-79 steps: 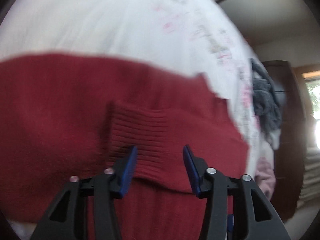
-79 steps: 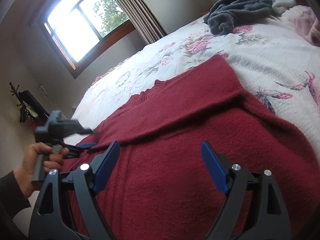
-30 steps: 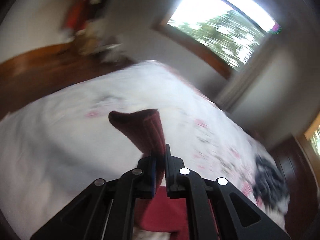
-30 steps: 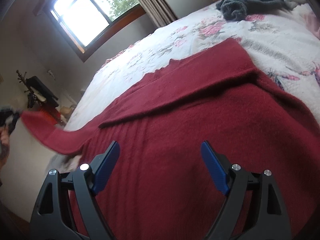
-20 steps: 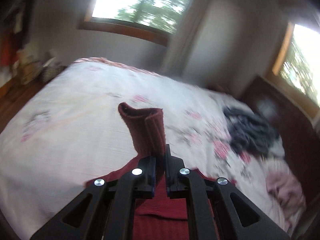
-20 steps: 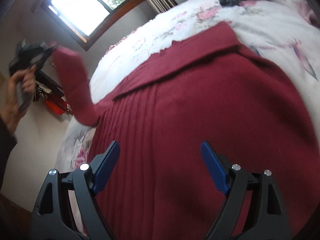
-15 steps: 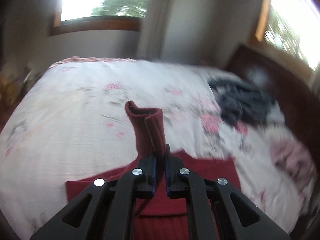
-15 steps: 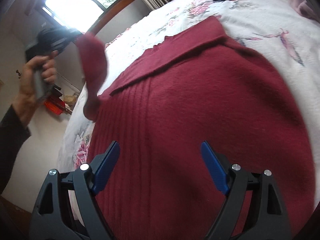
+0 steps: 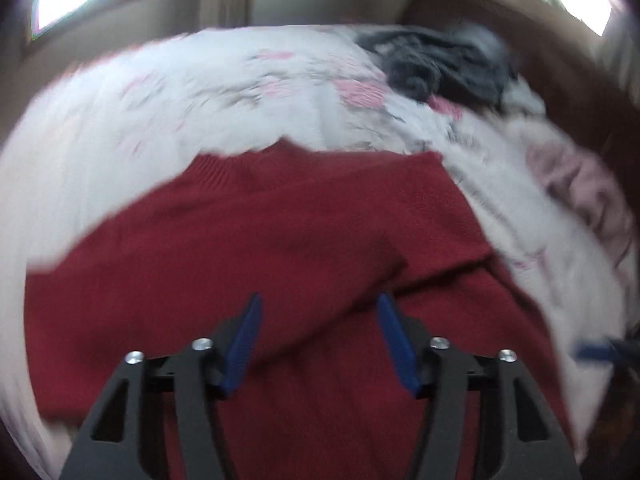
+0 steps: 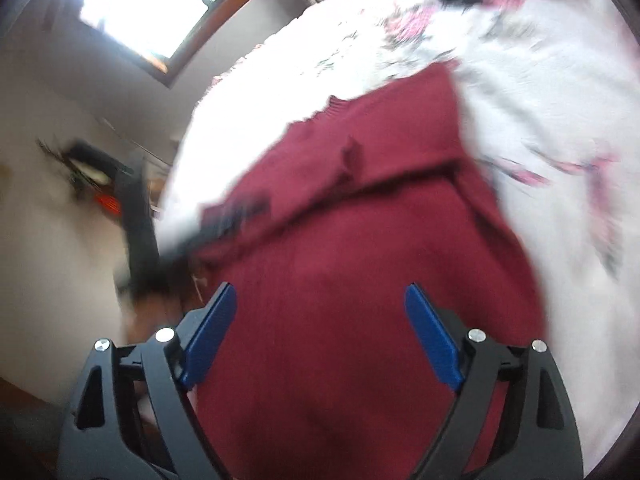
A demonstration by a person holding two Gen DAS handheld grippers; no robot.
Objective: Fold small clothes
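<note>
A dark red knit sweater (image 9: 280, 240) lies spread on the floral bedspread (image 9: 240, 92), with a sleeve folded across its body. My left gripper (image 9: 318, 340) hovers open just above the sweater with nothing between its blue pads. In the right wrist view the same sweater (image 10: 360, 280) fills the middle, and my right gripper (image 10: 320, 332) stands open over its lower part, empty. The left gripper (image 10: 224, 216) shows there as a dark blur over the sweater's left edge. Both views are motion-blurred.
A dark grey garment (image 9: 440, 60) and a pale pink garment (image 9: 580, 184) lie at the far right of the bed. A dark wooden headboard (image 9: 560, 60) stands behind them. A window (image 10: 160, 4) and a wall are to the left of the bed.
My left gripper carried the sleeve cuff across over the sweater, then opened and let it go. The sleeve now lies folded on the body. My right gripper stayed open above the sweater.
</note>
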